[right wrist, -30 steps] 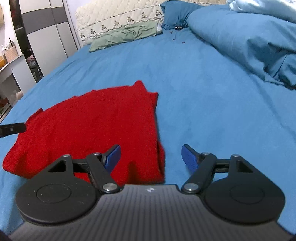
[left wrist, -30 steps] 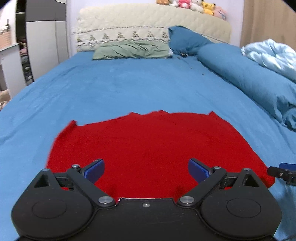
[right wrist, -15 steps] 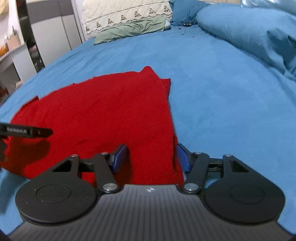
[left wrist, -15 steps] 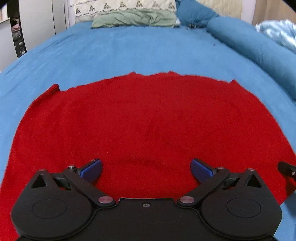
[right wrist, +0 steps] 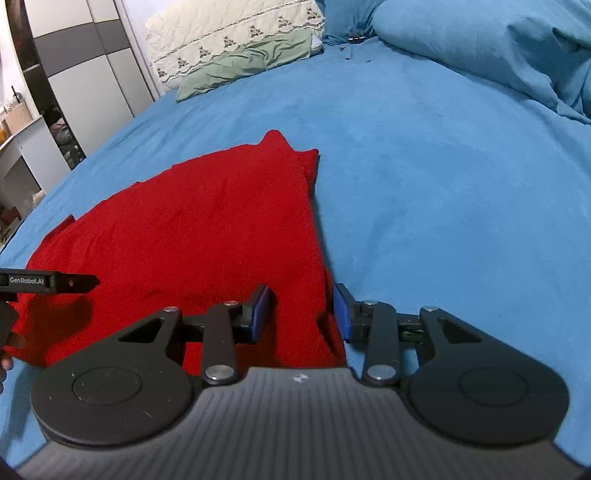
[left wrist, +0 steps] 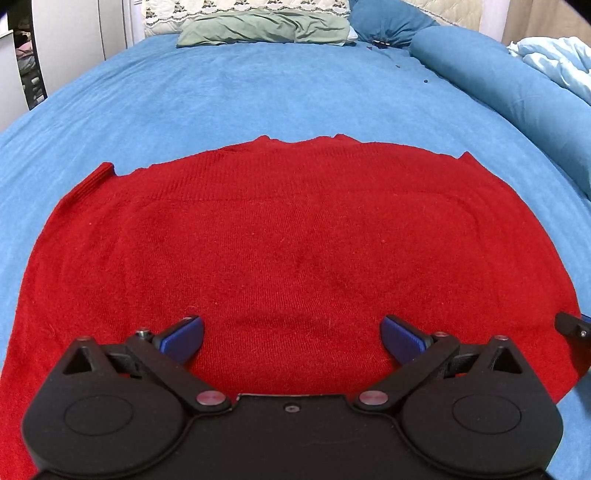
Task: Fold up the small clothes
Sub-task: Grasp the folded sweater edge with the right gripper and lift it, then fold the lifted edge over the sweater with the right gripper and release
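Right tool (right wrist: 301,312) straddles the near right edge of the red knit sweater (right wrist: 207,229), its jaws closing with the fabric edge between them, pads not yet pressing. Left tool (left wrist: 291,338) hangs spread wide over the sweater's near hem. Farther off, the sweater lies flat on the blue bed sheet (left wrist: 258,96); a green pillow (left wrist: 266,26) lies at the head.

Sweater (left wrist: 295,251) near hem hidden under left gripper (left wrist: 291,338) body; right gripper (left wrist: 572,326) cut off at right edge.
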The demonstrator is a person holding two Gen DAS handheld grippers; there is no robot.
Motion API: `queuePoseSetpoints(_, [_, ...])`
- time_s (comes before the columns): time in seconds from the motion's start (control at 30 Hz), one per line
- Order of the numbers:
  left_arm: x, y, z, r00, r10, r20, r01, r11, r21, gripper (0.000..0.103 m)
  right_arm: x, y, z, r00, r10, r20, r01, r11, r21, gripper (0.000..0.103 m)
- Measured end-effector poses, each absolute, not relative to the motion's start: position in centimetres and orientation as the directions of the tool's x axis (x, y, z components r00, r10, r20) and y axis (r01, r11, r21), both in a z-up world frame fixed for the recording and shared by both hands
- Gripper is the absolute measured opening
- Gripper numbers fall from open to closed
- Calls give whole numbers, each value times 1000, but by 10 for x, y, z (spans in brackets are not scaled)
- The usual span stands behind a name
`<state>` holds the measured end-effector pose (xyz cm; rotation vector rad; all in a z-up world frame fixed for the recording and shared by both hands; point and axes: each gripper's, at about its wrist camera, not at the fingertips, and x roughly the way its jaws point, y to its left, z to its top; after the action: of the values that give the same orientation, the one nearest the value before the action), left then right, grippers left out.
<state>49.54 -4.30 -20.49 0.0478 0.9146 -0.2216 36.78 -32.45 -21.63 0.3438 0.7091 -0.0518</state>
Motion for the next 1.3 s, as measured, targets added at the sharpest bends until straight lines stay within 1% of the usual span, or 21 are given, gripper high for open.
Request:
queuePoseSetpoints(0.03, [495, -44, -205, 590, -166, -790, 209, 977, -49, 103, 369, -323, -216, 759, 66, -648, 162, 944, 287, 49])
queuePoseSetpoints(0.1, [496, -45, -205, 589, -160, -792, 209, 977, -43, 103, 371, -319, -212, 756, 71, -651, 150, 949, 278, 28])
queuePoseSetpoints(0.17, [497, -43, -202, 580, -165, -798, 207, 977, -52, 103, 372, -319, -205, 751, 79, -656, 162, 940, 299, 25])
queuePoseSetpoints(0.27, [488, -28, -182, 605, -199, -770, 201, 975, -94, 102, 373, -324, -185, 772, 112, -625, 208, 886, 416, 24])
queuePoseSetpoints(0.37, [473, -1, -150, 671, -206, -713, 202, 975, -91, 103, 378, -317, -145, 836, 193, -513, 154, 816, 558, 24])
queuePoseSetpoints(0.5, [455, 50, -116, 714, -201, -671, 182, 978, -100, 103, 406, -261, -82, 853, 369, -369, -66, 778, 625, 24])
queuePoseSetpoints(0.57, [443, 80, -109, 719, -185, -670, 142, 983, -120, 103, 423, -219, -65, 805, 497, -324, -196, 739, 645, 24])
queuePoseSetpoints(0.63, [425, 107, -113, 717, -147, -681, 88, 989, -121, 103, 438, -174, -62, 731, 610, -306, -306, 694, 652, 24])
queuePoseSetpoints(0.67, [416, 116, -118, 713, -127, -690, 68, 991, -112, 103, 445, -152, -65, 688, 656, -311, -347, 674, 652, 23])
queuePoseSetpoints(0.73, [398, 131, -133, 695, -84, -714, 30, 996, -88, 103, 462, -103, -86, 589, 722, -363, -380, 644, 664, 23])
queuePoseSetpoints(0.87, [370, 145, -162, 656, -97, -749, 16, 993, -114, 103, 483, -38, -149, 454, 720, -525, -342, 685, 643, 24])
queuePoseSetpoints(0.9, [367, 146, -165, 651, -103, -752, 21, 993, -119, 103, 486, -30, -164, 429, 712, -556, -324, 696, 641, 26])
queuePoseSetpoints(0.93, [365, 144, -167, 653, -107, -749, 27, 993, -118, 103, 488, -28, -171, 419, 716, -558, -316, 691, 650, 28])
queuePoseSetpoints(0.97, [362, 143, -168, 659, -111, -744, 34, 992, -117, 103, 488, -29, -173, 419, 721, -552, -308, 685, 660, 33])
queuePoseSetpoints(1.0, [362, 141, -167, 665, -121, -737, 46, 992, -121, 103, 486, -33, -171, 425, 730, -535, -306, 672, 674, 54])
queuePoseSetpoints(1.03, [362, 140, -166, 671, -139, -728, 63, 989, -131, 103, 484, -38, -166, 431, 744, -511, -314, 654, 688, 68])
queuePoseSetpoints(1.07, [361, 136, -164, 679, -163, -716, 86, 986, -144, 103, 479, -46, -158, 448, 751, -484, -322, 641, 697, 86])
queuePoseSetpoints(1.13, [362, 129, -159, 697, -198, -690, 122, 980, -158, 103, 463, -70, -135, 532, 743, -407, -359, 632, 686, 87])
queuePoseSetpoints(1.17, [364, 126, -157, 704, -206, -680, 133, 978, -159, 103, 454, -84, -128, 567, 728, -387, -367, 643, 672, 87])
queuePoseSetpoints(1.23, [370, 121, -158, 713, -210, -669, 137, 977, -161, 103, 429, -112, -114, 654, 641, -402, -346, 726, 595, 88])
queuePoseSetpoints(1.3, [374, 120, -163, 714, -201, -671, 113, 978, -174, 102, 398, -129, -114, 733, 504, -456, -293, 840, 457, 93])
